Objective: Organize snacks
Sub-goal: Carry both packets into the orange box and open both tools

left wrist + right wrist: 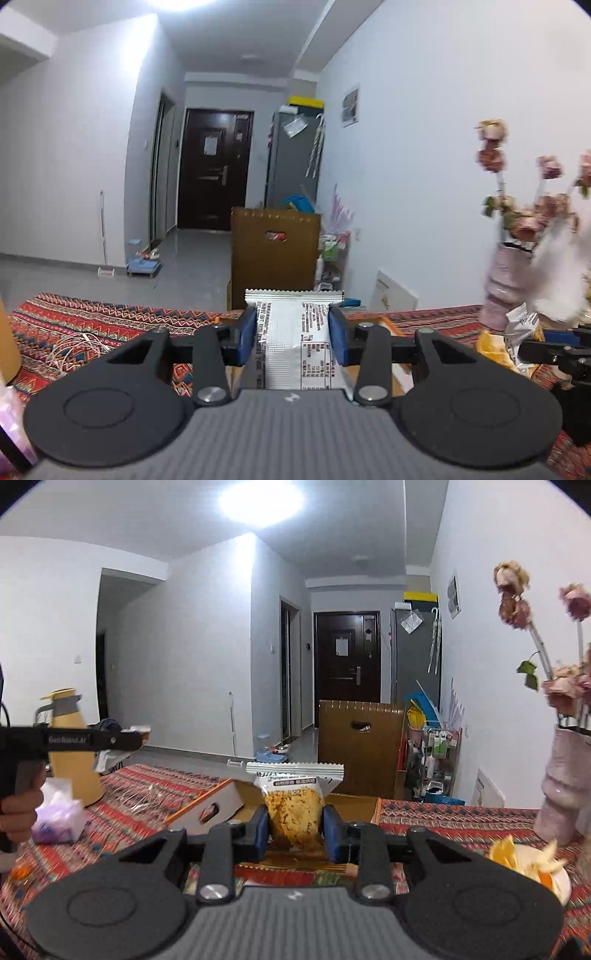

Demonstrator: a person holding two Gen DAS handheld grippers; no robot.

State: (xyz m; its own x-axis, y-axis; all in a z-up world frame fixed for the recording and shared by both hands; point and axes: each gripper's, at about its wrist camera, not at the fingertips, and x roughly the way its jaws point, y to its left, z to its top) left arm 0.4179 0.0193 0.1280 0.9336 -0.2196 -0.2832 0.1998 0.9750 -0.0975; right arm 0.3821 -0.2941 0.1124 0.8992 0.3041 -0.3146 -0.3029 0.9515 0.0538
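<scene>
**Above the cardboard box: two packets in hand, neither stowed**

Above the table, just short of the open cardboard box [354, 805], you are holding a snack in each tool. Your left gripper [292, 338] is pinching a silver snack packet [295, 339] across its width, blue pads pressing on both long sides, printed back facing the camera. Your right gripper [295, 829] is clamping a clear packet of yellow crisp snack [293, 812] at its lower part, with the crimped white top standing above the jaws.

Both packets are hanging in the air on the near side of the box, not inside it. I am judging the pick-up as finished for these two and the placing as still ahead of you. The inside of the box is mostly hidden behind the grippers, so I cannot tell what is already lying there. Right of the box, a plate [554, 882] of orange and yellow pieces is sitting beside the pink vase [561, 790]; left of the box, a purple pack [55, 816] is lying by the yellow jug [74, 753]. Whether those belong to the sorting is unclear.
</scene>
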